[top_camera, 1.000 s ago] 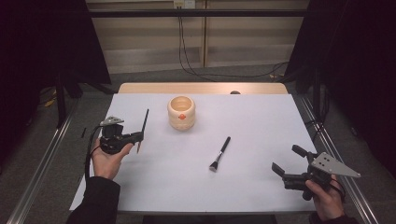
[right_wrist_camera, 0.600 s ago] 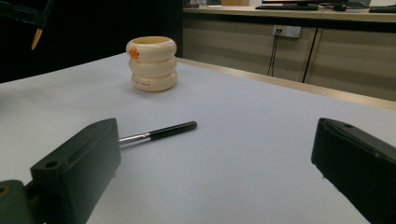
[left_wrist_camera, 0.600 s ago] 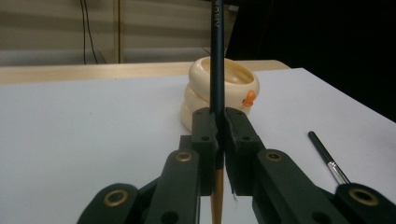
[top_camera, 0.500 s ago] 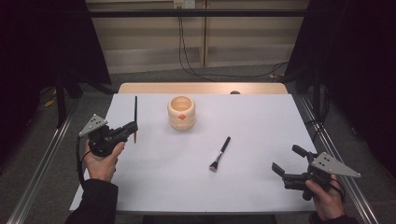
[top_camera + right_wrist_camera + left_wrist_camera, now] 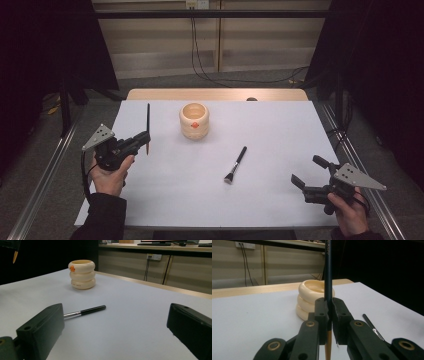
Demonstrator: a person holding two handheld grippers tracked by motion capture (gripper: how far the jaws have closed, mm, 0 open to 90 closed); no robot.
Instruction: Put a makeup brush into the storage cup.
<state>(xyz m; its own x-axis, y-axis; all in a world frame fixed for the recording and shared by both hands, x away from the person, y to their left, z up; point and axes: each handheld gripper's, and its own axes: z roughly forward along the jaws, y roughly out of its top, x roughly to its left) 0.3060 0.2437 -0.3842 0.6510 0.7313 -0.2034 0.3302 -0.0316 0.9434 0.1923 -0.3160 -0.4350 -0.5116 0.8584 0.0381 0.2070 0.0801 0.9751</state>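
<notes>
White table (image 5: 280, 200), dark room, beige wall behind.

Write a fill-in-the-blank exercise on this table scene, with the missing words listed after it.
1. The left claw is shut on a thin dark pencil-like stick with a tan tip, held nearly ____.
2. The cream ringed wooden pot carries a small ____ mark on its side.
3. The black-handled makeup brush lies flat on the ____ table.
4. The right claw has its jaws ____ and holds nothing.

Missing words: upright; orange; white; open
</notes>
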